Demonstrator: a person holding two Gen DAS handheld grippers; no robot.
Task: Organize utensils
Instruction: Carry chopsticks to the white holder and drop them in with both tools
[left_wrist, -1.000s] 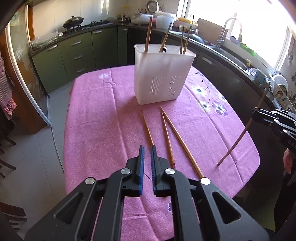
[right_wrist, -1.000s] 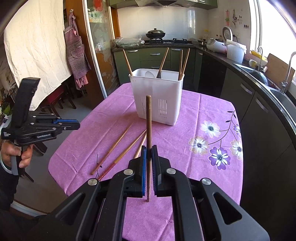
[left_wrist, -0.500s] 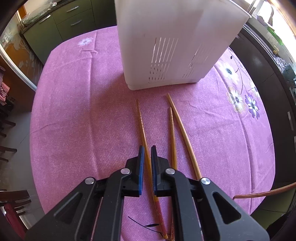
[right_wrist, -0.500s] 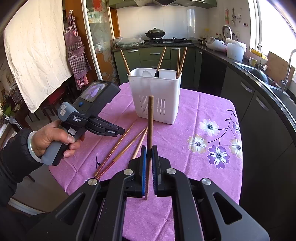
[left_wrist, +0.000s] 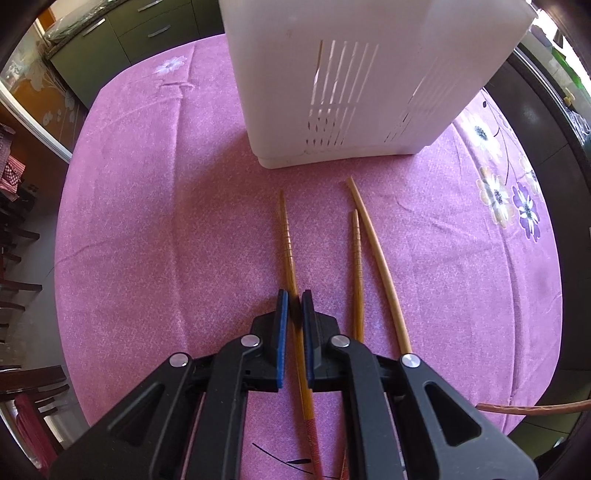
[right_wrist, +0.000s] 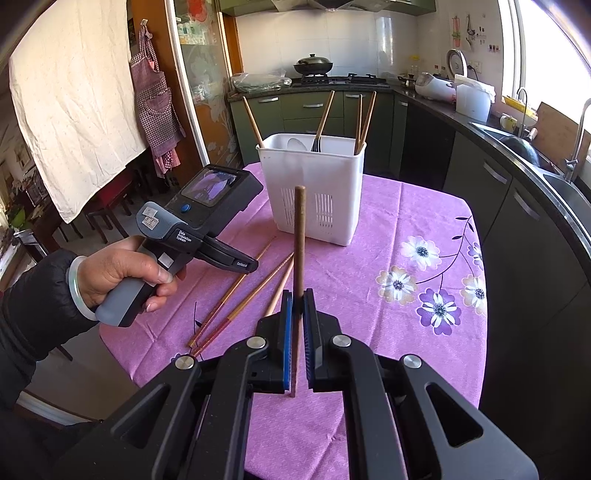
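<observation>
Left claw (left_wrist: 294, 295) lowered, clamped on table chopstick (left_wrist: 287, 236), contact shadowed, right claw (right_wrist: 297, 293) gripping upright chopstick (right_wrist: 299, 236).

Three chopsticks (left_wrist: 380, 266) flat before white holder (left_wrist: 369, 74)

"Data Acquisition System" on the grey body of the left hand-held gripper (right_wrist: 236, 264); other small print illegible.

A wok (right_wrist: 313, 63) on the stove — a checked apron (right_wrist: 155, 99) hangs left.
</observation>
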